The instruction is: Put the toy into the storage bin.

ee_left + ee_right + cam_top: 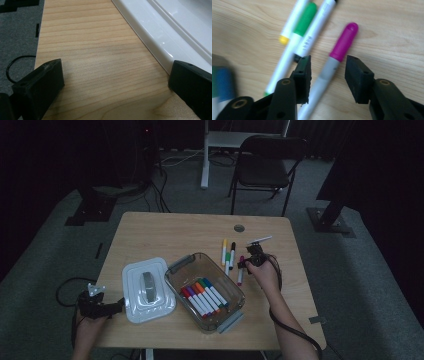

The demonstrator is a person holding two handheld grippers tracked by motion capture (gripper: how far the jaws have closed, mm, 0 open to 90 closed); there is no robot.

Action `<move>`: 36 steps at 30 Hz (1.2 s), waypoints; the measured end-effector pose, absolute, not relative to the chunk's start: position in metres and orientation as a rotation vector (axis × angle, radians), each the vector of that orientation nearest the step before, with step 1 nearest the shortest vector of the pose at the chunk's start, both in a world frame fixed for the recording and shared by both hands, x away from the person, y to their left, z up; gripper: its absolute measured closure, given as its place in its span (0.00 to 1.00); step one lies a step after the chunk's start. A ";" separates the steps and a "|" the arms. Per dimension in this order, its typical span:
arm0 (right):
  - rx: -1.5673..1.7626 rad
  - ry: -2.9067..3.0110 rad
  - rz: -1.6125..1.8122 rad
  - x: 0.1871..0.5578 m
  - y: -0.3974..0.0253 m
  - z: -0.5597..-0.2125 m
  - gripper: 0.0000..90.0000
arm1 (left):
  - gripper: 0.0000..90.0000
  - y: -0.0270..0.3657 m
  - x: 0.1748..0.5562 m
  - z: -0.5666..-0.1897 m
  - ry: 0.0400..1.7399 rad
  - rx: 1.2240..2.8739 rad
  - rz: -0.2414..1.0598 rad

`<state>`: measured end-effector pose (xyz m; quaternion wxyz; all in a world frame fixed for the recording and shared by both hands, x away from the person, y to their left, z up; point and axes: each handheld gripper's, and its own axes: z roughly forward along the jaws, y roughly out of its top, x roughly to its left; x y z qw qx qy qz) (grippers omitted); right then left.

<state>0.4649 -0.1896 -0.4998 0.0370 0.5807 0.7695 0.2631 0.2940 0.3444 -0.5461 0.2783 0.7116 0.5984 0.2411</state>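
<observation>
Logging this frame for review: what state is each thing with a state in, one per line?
Clear box: open, holding a row of markers.
White lid: off, flat on the table beside the box.
Magenta marker: capped, lying on the table between the right jaws, not yet gripped.
Three other loose markers: lying on the table.
Left gripper: open, at the lid's edge.
Right gripper: open.

Pale matt wood-grain table [100, 62], glossy white plastic lid [160, 32], smooth plastic magenta-capped marker [337, 57], matt black jaws
</observation>
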 end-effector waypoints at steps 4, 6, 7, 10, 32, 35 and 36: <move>1.811 2.359 0.759 0.470 -0.189 -0.510 0.67 | 0.01 0.344 0.294 -0.546 1.606 1.910 0.647; 1.825 2.357 0.748 0.470 -0.190 -0.513 0.72 | 0.01 0.344 0.294 -0.546 1.606 1.910 0.647; 1.832 2.354 0.738 0.470 -0.191 -0.513 0.76 | 0.01 0.344 0.294 -0.546 1.606 1.910 0.647; 1.856 2.346 0.704 0.469 -0.196 -0.513 0.83 | 0.01 0.344 0.294 -0.546 1.606 1.911 0.647; 1.836 2.280 0.971 0.441 -0.223 -0.450 0.85 | 0.01 0.344 0.294 -0.546 1.605 1.911 0.647; 1.797 2.296 1.040 0.432 -0.218 -0.436 0.85 | 0.01 0.344 0.294 -0.546 1.605 1.911 0.647; 1.780 2.301 1.058 0.430 -0.217 -0.432 0.85 | 0.01 0.344 0.294 -0.546 1.606 1.911 0.647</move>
